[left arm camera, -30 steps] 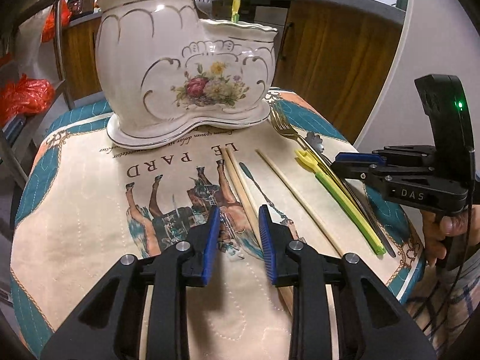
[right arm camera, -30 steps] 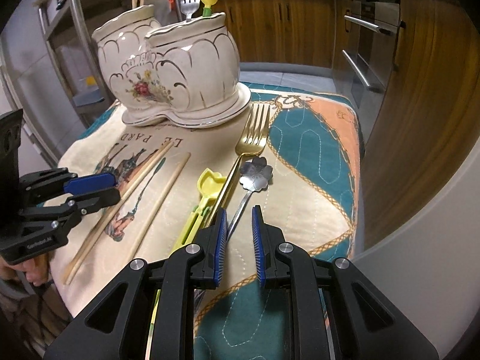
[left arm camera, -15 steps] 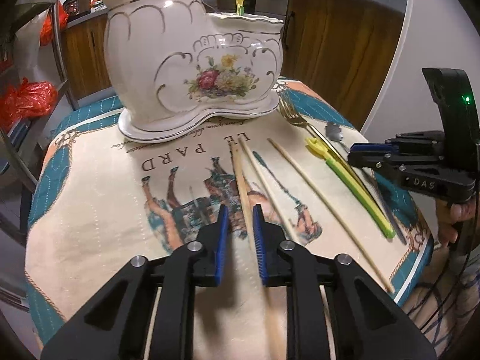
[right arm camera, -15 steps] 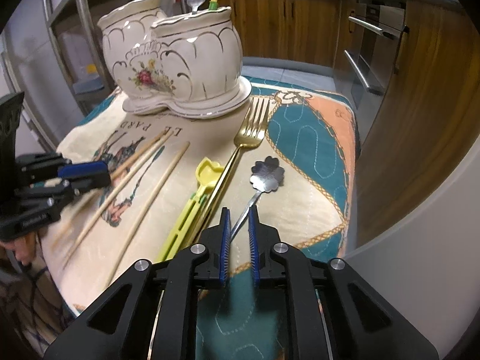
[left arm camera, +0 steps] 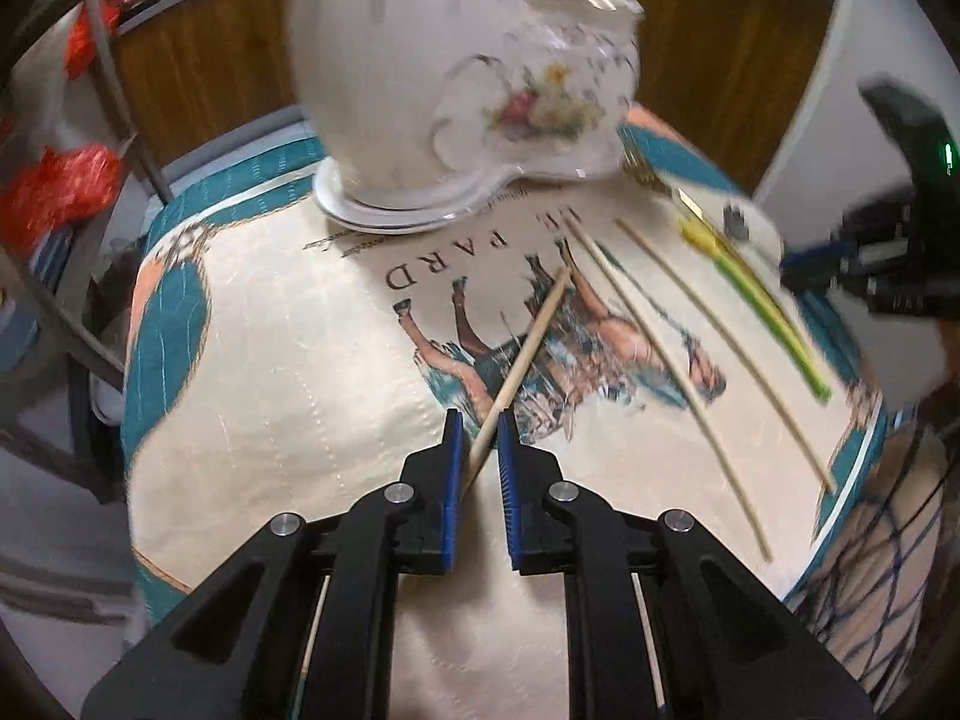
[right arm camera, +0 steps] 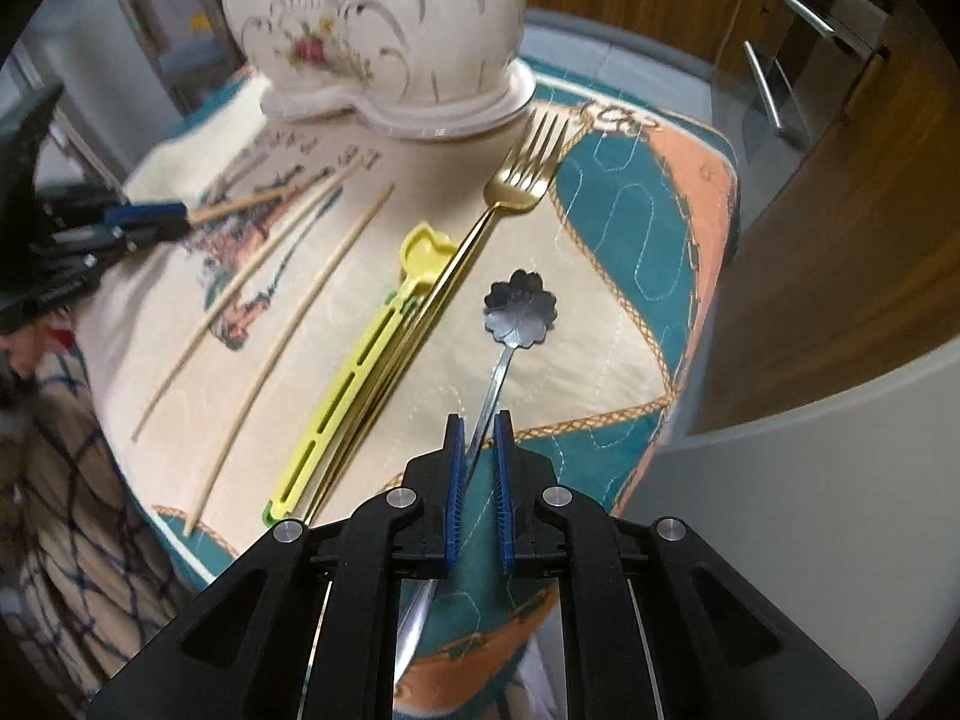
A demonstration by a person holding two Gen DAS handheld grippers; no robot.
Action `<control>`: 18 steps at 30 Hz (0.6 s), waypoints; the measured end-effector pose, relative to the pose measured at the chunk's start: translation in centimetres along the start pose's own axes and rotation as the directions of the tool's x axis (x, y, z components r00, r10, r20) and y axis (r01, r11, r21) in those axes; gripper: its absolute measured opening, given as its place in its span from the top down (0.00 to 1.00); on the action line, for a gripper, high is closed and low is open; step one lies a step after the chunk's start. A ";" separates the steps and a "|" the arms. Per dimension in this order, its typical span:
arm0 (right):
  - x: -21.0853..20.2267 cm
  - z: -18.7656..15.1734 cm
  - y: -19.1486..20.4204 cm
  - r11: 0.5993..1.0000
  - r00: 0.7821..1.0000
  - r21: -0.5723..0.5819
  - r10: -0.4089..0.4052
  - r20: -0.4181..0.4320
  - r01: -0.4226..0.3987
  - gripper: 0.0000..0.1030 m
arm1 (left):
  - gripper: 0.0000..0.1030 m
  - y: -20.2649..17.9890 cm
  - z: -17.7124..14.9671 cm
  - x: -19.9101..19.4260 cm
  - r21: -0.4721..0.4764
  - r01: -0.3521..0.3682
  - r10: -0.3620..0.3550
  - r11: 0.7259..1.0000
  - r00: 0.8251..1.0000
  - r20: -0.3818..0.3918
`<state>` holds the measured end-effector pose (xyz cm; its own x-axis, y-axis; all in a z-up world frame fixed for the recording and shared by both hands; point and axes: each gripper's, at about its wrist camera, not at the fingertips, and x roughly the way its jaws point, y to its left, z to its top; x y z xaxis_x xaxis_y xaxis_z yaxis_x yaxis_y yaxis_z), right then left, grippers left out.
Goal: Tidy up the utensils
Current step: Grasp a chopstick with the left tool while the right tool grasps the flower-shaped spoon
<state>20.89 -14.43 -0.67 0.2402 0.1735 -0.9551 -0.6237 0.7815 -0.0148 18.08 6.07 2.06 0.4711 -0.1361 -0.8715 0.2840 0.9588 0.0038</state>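
My left gripper [left arm camera: 478, 427] is shut on a wooden chopstick [left arm camera: 525, 348] and holds it tilted up off the cloth; it also shows in the right wrist view [right arm camera: 240, 204]. Two more chopsticks [left arm camera: 660, 348] lie on the cloth to its right. My right gripper [right arm camera: 477, 429] is shut on the handle of a silver flower-bowl spoon [right arm camera: 519, 315], lifted a little. A gold fork [right arm camera: 528, 162] and a yellow-green plastic utensil [right arm camera: 354, 384] lie to its left. The white floral ceramic holder [left arm camera: 468, 78] stands at the far side of the table, also in the right wrist view [right arm camera: 384, 18].
The quilted printed cloth [left arm camera: 270, 372] covers a small table, with edges close on all sides. Wooden cabinets [right arm camera: 840, 210] stand to the right. A metal rack with red bags [left arm camera: 60, 192] is at the left. The left gripper's body [right arm camera: 60, 240] sits at the table's left edge.
Both grippers have closed on their utensils and lifted: the left raised one chopstick off the cloth, the right raised the spoon. Both views are blurred by motion.
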 end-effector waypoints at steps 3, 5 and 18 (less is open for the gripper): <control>0.4 1.1 0.6 0.999 0.996 -0.018 -0.034 -0.086 0.032 0.89 | 0.88 -1.0 1.3 0.5 0.101 -0.034 0.043 0.994 0.995 -0.095; 0.7 1.9 0.7 0.999 0.989 -0.012 -0.043 -0.145 0.042 0.89 | 0.88 -1.5 2.0 1.0 0.159 -0.047 0.071 0.986 0.986 -0.150; 0.6 1.8 -0.8 0.981 0.993 0.192 0.039 -0.115 -0.016 0.96 | 0.96 -3.0 2.8 1.3 0.263 -0.079 0.139 0.961 0.966 -0.218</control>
<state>22.90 -13.86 -0.70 0.1285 0.1339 -0.9826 -0.4731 0.8791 0.0580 20.16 2.37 2.27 0.3124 0.0567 -0.9483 0.4556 0.8670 0.2020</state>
